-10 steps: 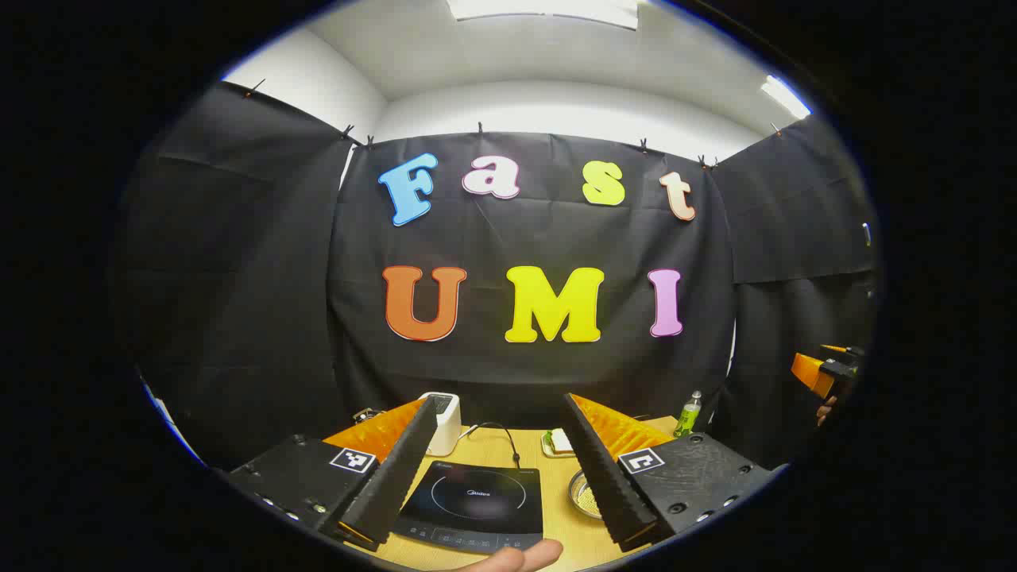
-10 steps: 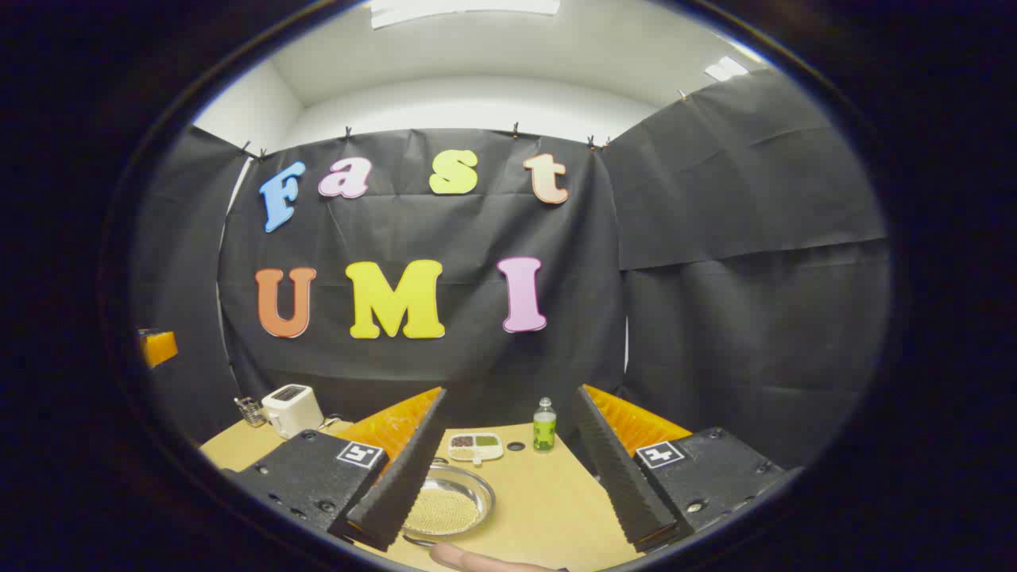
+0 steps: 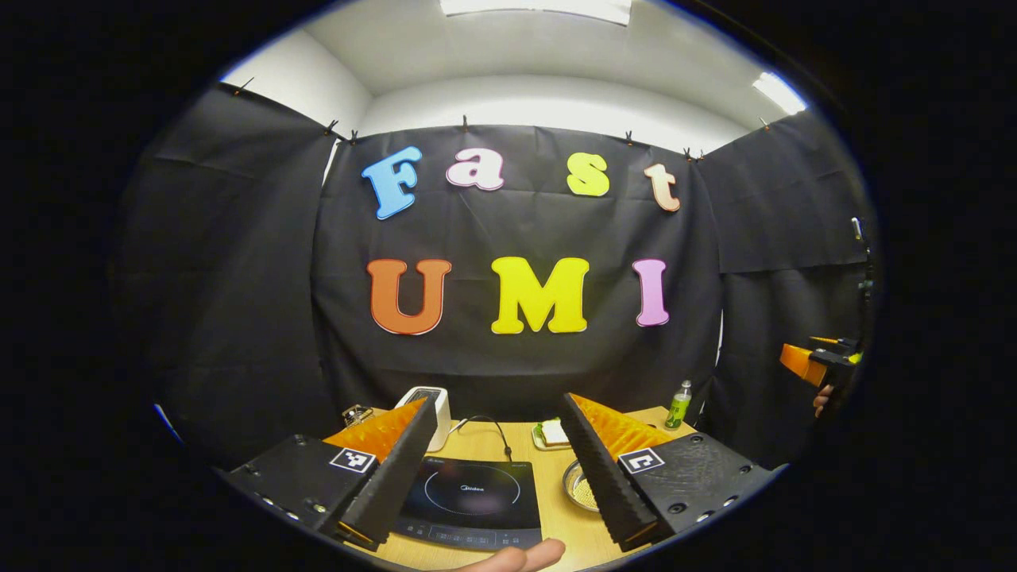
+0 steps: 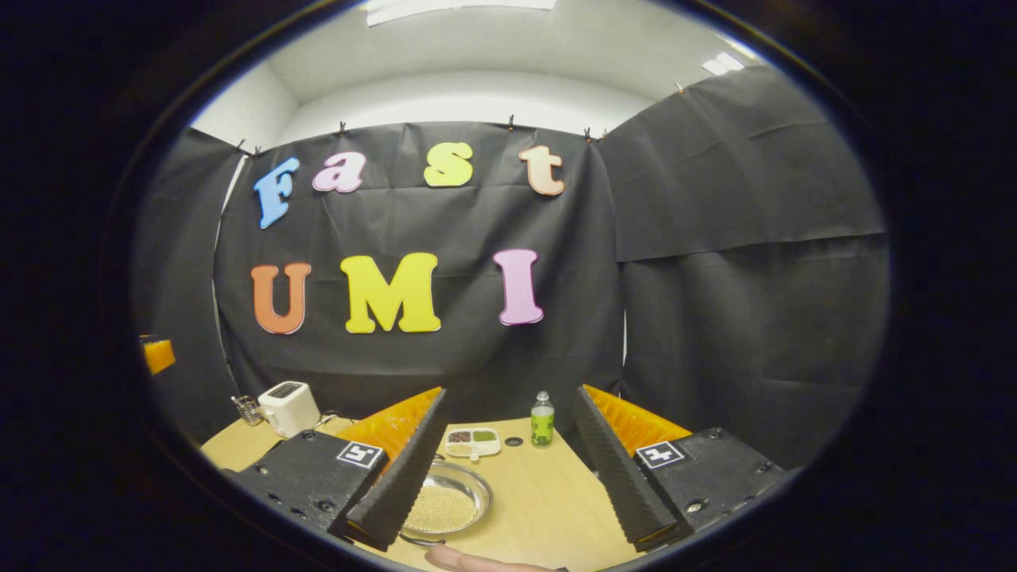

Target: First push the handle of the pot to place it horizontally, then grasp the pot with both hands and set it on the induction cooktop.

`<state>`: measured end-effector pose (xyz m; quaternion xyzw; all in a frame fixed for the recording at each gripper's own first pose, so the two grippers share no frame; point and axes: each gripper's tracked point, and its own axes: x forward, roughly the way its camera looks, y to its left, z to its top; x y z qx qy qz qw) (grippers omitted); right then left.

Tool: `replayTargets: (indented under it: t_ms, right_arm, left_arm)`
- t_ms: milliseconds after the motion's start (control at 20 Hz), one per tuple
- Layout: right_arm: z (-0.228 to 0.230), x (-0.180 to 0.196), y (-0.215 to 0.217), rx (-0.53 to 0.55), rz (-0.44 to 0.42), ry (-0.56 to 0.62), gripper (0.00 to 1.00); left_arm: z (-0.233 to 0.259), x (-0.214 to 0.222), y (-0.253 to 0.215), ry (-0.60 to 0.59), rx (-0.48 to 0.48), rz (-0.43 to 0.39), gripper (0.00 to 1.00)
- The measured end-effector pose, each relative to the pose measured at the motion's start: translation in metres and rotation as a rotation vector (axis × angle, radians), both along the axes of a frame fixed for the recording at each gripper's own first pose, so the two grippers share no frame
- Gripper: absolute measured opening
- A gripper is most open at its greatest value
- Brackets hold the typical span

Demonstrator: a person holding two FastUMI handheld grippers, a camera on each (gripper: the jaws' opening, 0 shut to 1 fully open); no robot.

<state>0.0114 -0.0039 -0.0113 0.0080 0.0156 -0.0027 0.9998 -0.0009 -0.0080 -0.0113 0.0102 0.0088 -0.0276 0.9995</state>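
Light wood worktop (image 4: 548, 500) lies under both grippers. Left gripper (image 3: 493, 469): jaws spread wide, nothing between them, held above the near edge. Seen between its fingers is the black induction cooktop (image 3: 475, 500), flat on the worktop with its control strip toward the near edge. Right gripper (image 4: 508, 469): jaws also wide, gripping nothing, above the worktop's right half.

Pot (image 4: 443, 502): shallow metal pan, sits on the worktop just right of the cooktop, partly hidden behind the right gripper's left finger; in the left gripper view its rim (image 3: 574, 486) peeks out beside that gripper's right finger. Handle not clearly visible.

Far edge: white toaster (image 4: 288, 407) toward the left corner with a small wire rack (image 4: 247, 409) beside it, compartment tray (image 4: 472, 442) near the middle, green bottle (image 4: 542, 419) to its right. A fingertip (image 3: 520, 556) shows at the bottom of the left gripper view.

Versus 0.5 s ago: both views have tipped slightly downward, showing more worktop; objects unmoved, jaw openings unchanged.
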Motion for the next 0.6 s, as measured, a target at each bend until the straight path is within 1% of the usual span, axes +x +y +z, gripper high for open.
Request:
replayTargets:
  t_ms: [500, 600]
  right_arm:
    - [-0.027, 0.016, 0.026, 0.0, 0.06, 0.062, 1.0]
    - [-0.037, 0.022, 0.034, -0.001, 0.072, 0.084, 0.98]
  left_arm:
    - [-0.005, 0.003, 0.006, -0.026, 0.002, 0.025, 0.95]
    - [-0.005, 0.003, 0.009, -0.036, 0.013, 0.031, 0.95]
